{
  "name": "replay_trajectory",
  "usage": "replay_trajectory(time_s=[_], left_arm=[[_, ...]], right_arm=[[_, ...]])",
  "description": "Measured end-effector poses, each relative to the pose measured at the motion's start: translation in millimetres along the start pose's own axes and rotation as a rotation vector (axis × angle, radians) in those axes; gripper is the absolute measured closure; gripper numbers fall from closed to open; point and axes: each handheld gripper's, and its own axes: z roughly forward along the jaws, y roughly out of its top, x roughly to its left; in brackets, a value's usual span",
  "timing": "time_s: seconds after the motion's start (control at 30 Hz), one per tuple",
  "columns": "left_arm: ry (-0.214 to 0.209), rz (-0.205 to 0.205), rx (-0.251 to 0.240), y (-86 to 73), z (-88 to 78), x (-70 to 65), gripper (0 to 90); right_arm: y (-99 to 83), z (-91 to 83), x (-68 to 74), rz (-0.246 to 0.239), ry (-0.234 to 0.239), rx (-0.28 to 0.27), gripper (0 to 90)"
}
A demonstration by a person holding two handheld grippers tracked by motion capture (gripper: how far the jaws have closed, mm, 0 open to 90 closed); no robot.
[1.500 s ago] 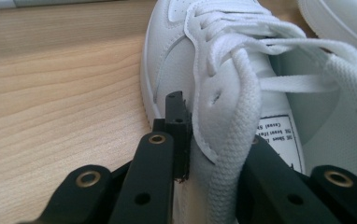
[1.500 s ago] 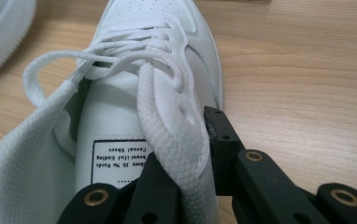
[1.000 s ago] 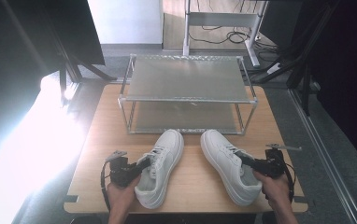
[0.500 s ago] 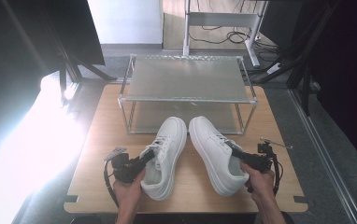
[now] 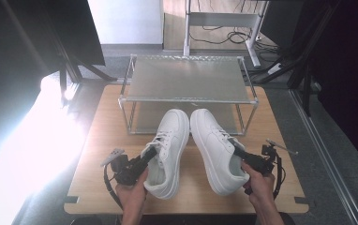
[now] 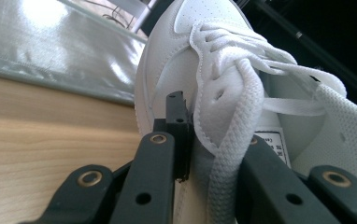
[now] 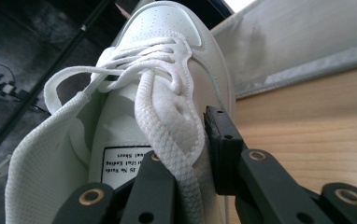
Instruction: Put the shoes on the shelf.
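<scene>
Near the surface's (image 5: 97, 154) front edge, the left gripper (image 5: 145, 157) clamps the left shoe (image 5: 167, 145) and the right gripper (image 5: 235, 146) the right shoe (image 5: 214, 145) (fingers closed on the collars). Best kept level and parallel, toes leading onto the rack's (image 5: 186, 77) lower shelf.

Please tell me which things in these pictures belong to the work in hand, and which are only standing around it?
Part of the work:
- left shoe, clamped by the left gripper
- right shoe, clamped by the right gripper
- metal rack, toward which both toes point

Only standing around:
- wooden table
- cables on the floor
</scene>
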Motion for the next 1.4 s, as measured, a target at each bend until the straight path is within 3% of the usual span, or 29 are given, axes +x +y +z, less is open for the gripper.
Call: replay_trajectory(time_s=[0.3,0.7,0.93,1.17,1.4], left_arm=[[-0.024,-0.038,-0.052,13.3,1.0,-8.0,83.0],[-0.055,-0.027,-0.123,42.2,6.5,-29.1,82.9],[-0.067,-0.038,-0.147,60.7,17.1,-36.4,82.9],[-0.055,-0.036,-0.149,78.9,32.4,-40.3,82.9],[-0.043,-0.062,-0.156,91.7,44.7,-37.7,82.9]], right_arm=[[10.5,1.5,18.2,0.017,0.049,-0.043,81.5],[33.2,6.2,44.0,0.041,0.089,-0.104,81.5],[50.2,13.1,58.3,0.031,0.092,-0.13,81.8],[68.1,21.1,62.0,0.034,0.076,-0.148,81.7],[81.7,28.1,63.7,0.03,0.045,-0.158,81.3]])
